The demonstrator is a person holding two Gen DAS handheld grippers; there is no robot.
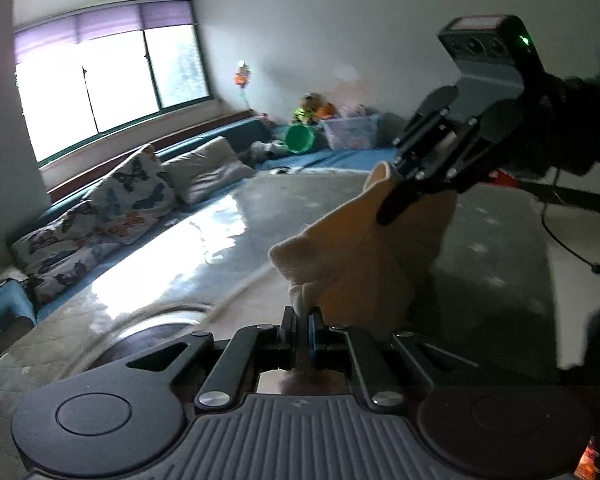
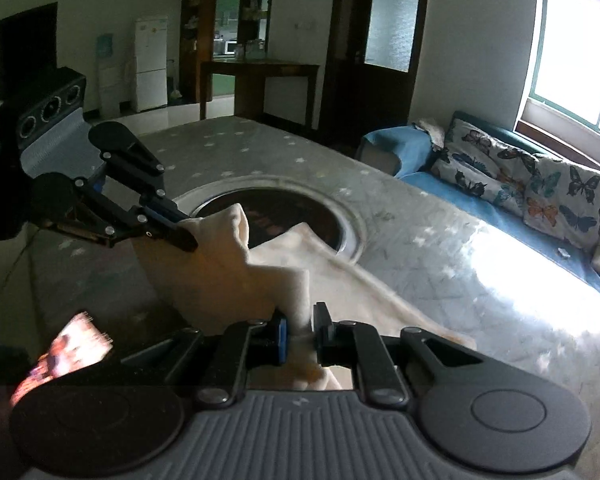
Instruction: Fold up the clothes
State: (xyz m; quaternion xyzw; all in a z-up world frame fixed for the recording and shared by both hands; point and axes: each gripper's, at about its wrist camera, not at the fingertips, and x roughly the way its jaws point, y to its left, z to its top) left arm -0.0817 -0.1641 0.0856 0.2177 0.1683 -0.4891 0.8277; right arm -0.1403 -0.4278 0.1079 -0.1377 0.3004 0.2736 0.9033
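Observation:
A cream fleece garment (image 1: 364, 256) hangs lifted above the table between both grippers. My left gripper (image 1: 302, 314) is shut on one bunched corner of it at the bottom of the left wrist view. My right gripper (image 1: 384, 212) shows there at the upper right, shut on another corner. In the right wrist view my right gripper (image 2: 300, 326) pinches the garment (image 2: 260, 272) between its pads, and my left gripper (image 2: 190, 236) grips the far corner at the left. The cloth's lower part trails onto the table toward the right.
The table (image 2: 440, 248) has a glossy star-patterned cover and a dark round recess (image 2: 276, 208) in its middle. A blue couch (image 2: 440, 176) with butterfly cushions (image 2: 540, 188) runs under the window. Toys and a plastic bin (image 1: 350, 132) sit at the far wall. A phone screen (image 2: 64, 348) glows at lower left.

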